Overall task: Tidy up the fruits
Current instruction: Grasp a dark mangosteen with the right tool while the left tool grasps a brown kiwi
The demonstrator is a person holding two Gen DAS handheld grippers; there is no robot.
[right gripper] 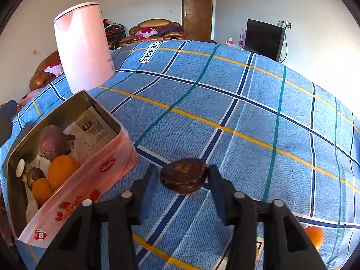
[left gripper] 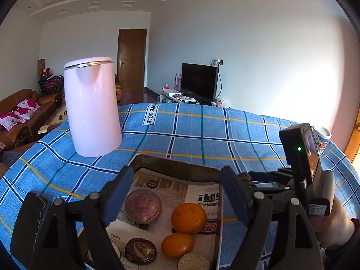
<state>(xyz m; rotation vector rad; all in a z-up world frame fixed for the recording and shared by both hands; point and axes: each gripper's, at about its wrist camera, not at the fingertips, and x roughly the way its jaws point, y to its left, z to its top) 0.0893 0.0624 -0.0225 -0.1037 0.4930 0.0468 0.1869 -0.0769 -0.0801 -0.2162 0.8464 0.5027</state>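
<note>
A pink tin box (right gripper: 108, 164) lined with printed paper sits on the blue checked cloth. It holds a purple fruit (left gripper: 143, 206), two oranges (left gripper: 188, 218), a halved dark fruit (left gripper: 140, 250) and pale round pieces. My left gripper (left gripper: 177, 193) hovers open over the box (left gripper: 175, 162), empty. My right gripper (right gripper: 183, 180) is shut on a dark brown halved fruit (right gripper: 183, 175), just above the cloth to the right of the box. It also shows in the left wrist view (left gripper: 265, 176), holding the fruit (left gripper: 245, 177). A loose orange (right gripper: 313, 236) lies at the right.
A tall pink kettle (left gripper: 92, 105) stands on the cloth behind the box, also in the right wrist view (right gripper: 84, 47). A printed can (left gripper: 322, 138) stands near the table's far right edge. A sofa, TV and door lie beyond the table.
</note>
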